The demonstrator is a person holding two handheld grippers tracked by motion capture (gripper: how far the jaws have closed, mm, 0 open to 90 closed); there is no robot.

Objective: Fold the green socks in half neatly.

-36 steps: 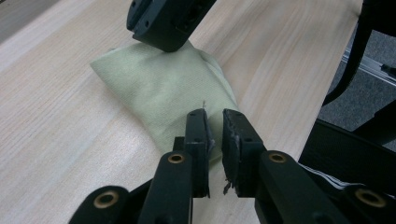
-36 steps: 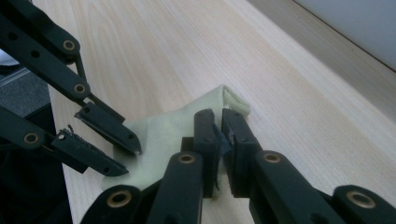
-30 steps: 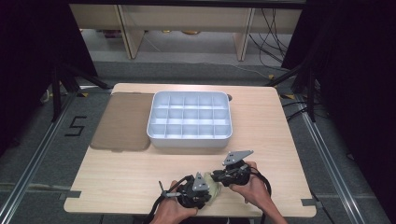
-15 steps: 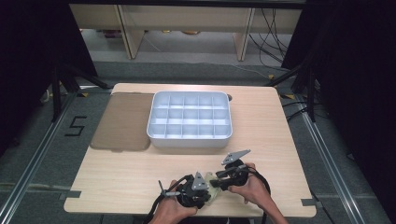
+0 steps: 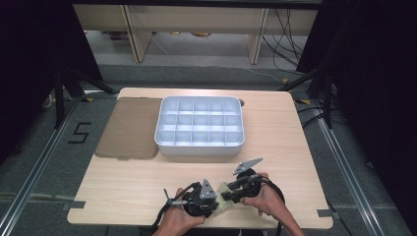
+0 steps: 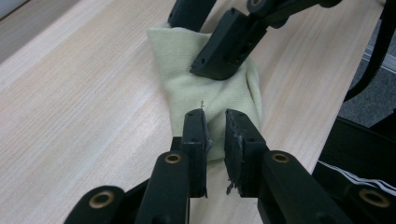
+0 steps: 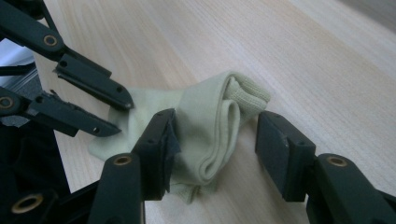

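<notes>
A tray with many little boxes sits at the back middle of the desk. A flat lid lies just left of it, touching its side. At the front edge lies a sock, between the left gripper and the right gripper.

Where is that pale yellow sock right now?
The sock lies on the table near its front edge in the high view, between the left gripper and the right gripper, in front of the white divided tray.
</notes>
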